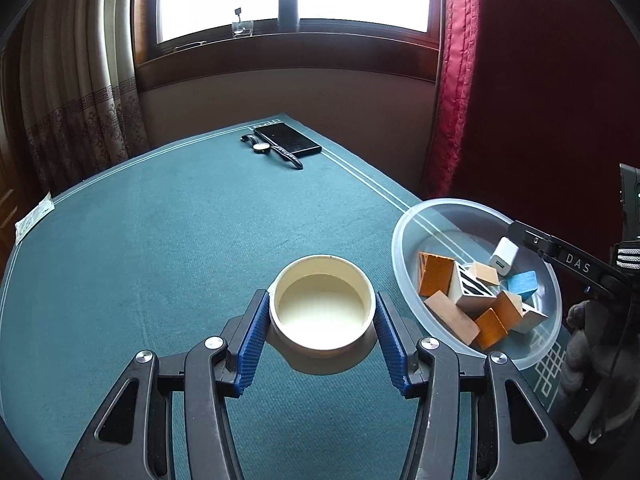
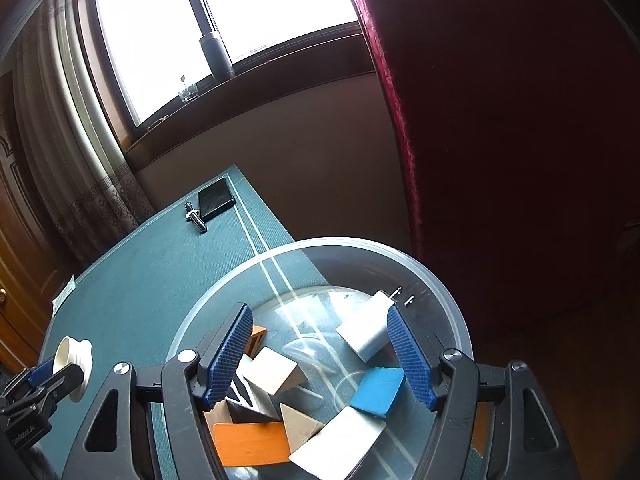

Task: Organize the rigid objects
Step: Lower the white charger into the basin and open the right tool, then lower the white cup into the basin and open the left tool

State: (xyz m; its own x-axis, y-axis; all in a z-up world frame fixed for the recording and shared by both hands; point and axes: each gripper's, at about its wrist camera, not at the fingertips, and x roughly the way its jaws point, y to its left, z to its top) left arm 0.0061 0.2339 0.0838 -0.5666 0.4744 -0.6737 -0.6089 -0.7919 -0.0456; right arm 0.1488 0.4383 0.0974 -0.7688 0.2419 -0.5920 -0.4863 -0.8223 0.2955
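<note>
My left gripper (image 1: 322, 314) is shut on a cream round cup (image 1: 322, 309) with a flared base, its blue pads on both sides, just above the green table. The cup also shows in the right wrist view (image 2: 74, 360), held by the left gripper. A clear plastic bowl (image 1: 404, 236) at the right holds several wooden blocks, a blue block (image 1: 522, 284) and a white charger (image 1: 503, 256). My right gripper (image 2: 320, 356) is open over the bowl (image 2: 448, 292), empty, with the charger (image 2: 362, 330) just inside its right finger and the blue block (image 2: 378, 390) below.
A black phone (image 1: 288, 139) and a wristwatch (image 1: 272, 150) lie at the table's far edge. A red curtain (image 1: 540, 80) hangs close on the right. A paper slip (image 1: 34, 218) sits at the left edge. A window and sill lie beyond.
</note>
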